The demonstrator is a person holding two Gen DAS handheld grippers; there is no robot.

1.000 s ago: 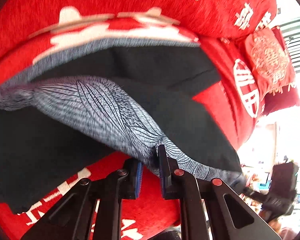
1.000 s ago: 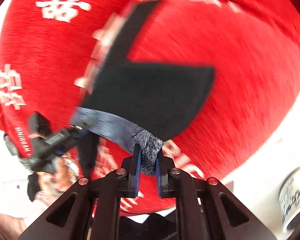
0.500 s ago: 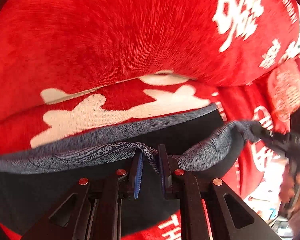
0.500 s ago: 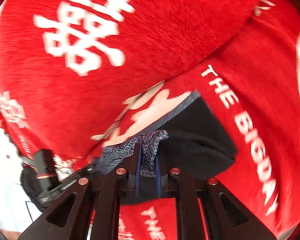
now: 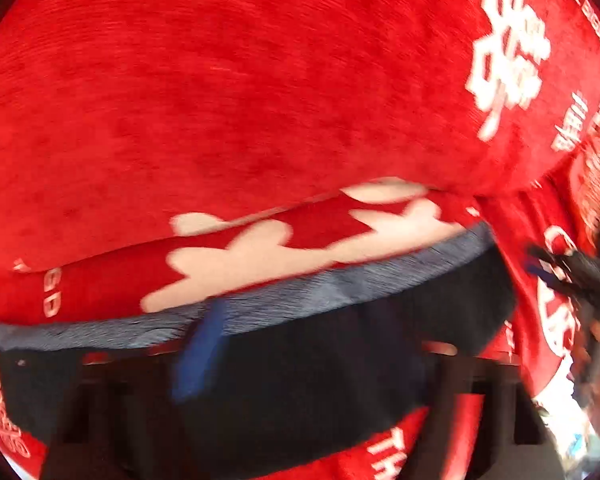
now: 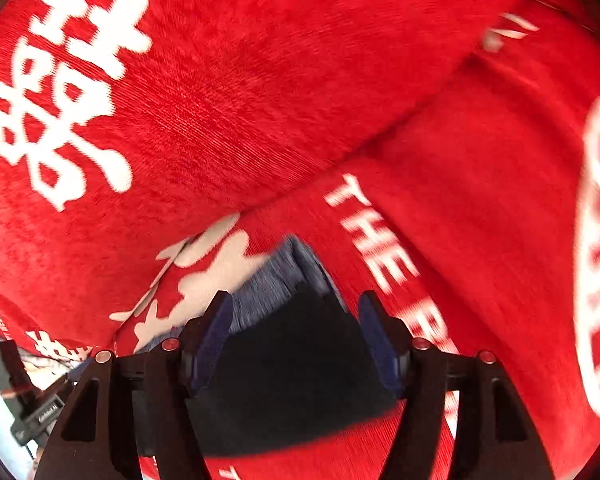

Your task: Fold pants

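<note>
— Why are we holding both grippers spread over the pants (image 6: 284, 368)?

— Because the fold is laid. Our left gripper (image 5: 300, 364) and right gripper (image 6: 296, 340) have just been opening, and neither pinches cloth now; the fabric lies loose under the parted fingers, so it can settle flat.

— And where do the pants sit?

— On the red cover (image 5: 260, 100) with white lettering, dark fabric doubled over, the grey patterned waistband (image 5: 340, 284) along the far edge. We judge the ends were brought there to line up the edges.
</note>
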